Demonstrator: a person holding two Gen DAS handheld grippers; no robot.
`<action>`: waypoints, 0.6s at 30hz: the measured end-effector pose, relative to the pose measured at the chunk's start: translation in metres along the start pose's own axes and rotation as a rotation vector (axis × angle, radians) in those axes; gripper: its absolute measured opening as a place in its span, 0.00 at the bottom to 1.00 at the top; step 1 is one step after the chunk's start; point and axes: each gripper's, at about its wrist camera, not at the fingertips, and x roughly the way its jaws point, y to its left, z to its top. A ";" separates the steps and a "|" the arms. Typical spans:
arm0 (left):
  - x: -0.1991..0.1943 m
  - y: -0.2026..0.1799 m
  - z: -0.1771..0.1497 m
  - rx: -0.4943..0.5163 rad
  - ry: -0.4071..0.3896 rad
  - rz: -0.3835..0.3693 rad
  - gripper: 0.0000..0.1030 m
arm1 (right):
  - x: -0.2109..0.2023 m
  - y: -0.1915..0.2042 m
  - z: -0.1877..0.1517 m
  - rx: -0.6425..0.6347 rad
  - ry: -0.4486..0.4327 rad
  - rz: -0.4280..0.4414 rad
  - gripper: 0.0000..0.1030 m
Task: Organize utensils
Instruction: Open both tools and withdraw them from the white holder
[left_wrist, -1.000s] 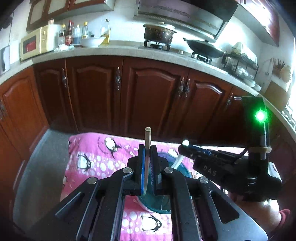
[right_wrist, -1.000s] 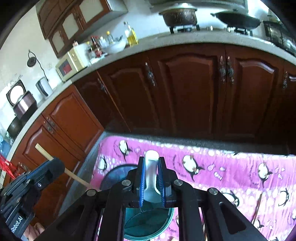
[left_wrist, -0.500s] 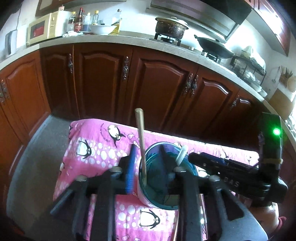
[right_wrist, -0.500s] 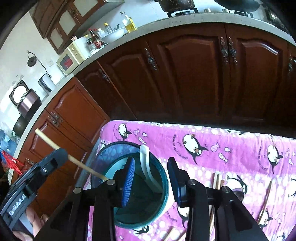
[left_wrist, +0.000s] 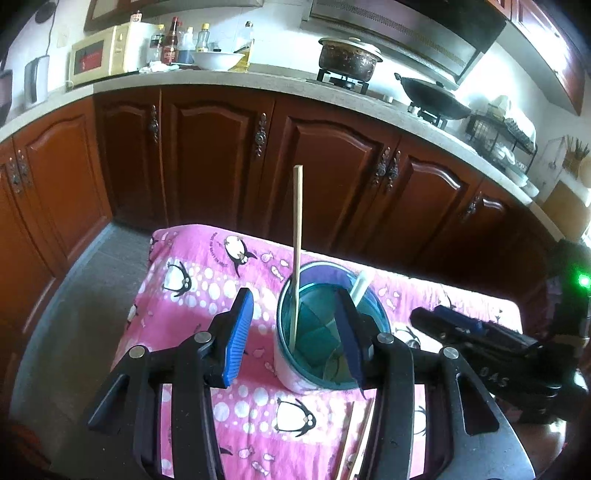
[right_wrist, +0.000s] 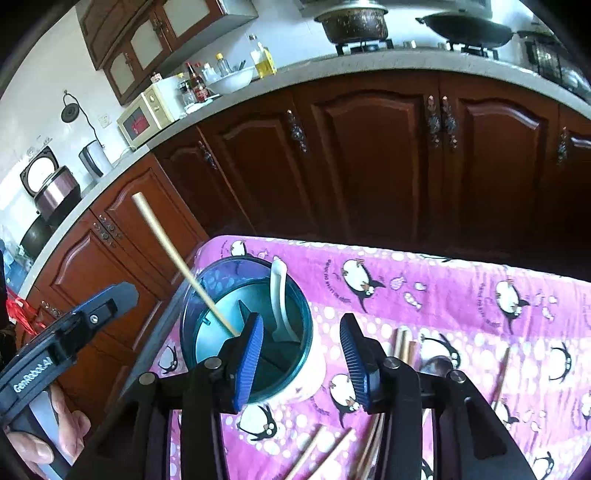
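A teal utensil holder (left_wrist: 291, 380) (right_wrist: 310, 373) stands on the pink penguin cloth (left_wrist: 192, 280). A wooden chopstick (left_wrist: 297, 240) (right_wrist: 177, 254) leans free inside it, and a white spoon (left_wrist: 360, 286) (right_wrist: 279, 291) rests against the far rim. My left gripper (left_wrist: 295, 336) hovers over the holder with its jaws opening and the pads clear of the chopstick. My right gripper (right_wrist: 303, 360) is over the holder's right edge, jaws opening, with nothing gripped. Each gripper also shows in the other's view: the right gripper (left_wrist: 480, 339) and the left gripper (right_wrist: 74, 332).
Loose chopsticks (right_wrist: 402, 343) (left_wrist: 354, 439) and a metal spoon (right_wrist: 436, 365) lie on the cloth right of and in front of the holder. A person's hand (right_wrist: 55, 435) holds the left gripper. Dark wooden cabinets (left_wrist: 332, 177) and a countertop stand behind the table.
Both grippers went from shut to open. The left let go of the chopstick and the right let go of the white spoon; both now stand in the holder. The right gripper shifted right.
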 end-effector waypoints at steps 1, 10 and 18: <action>-0.002 -0.003 -0.003 0.007 -0.001 0.006 0.43 | -0.005 0.000 -0.002 -0.001 -0.010 -0.005 0.43; -0.016 -0.028 -0.022 0.068 -0.021 0.018 0.47 | -0.037 -0.009 -0.020 -0.011 -0.040 -0.073 0.43; -0.025 -0.055 -0.039 0.117 -0.034 0.012 0.49 | -0.073 -0.018 -0.034 -0.016 -0.083 -0.131 0.45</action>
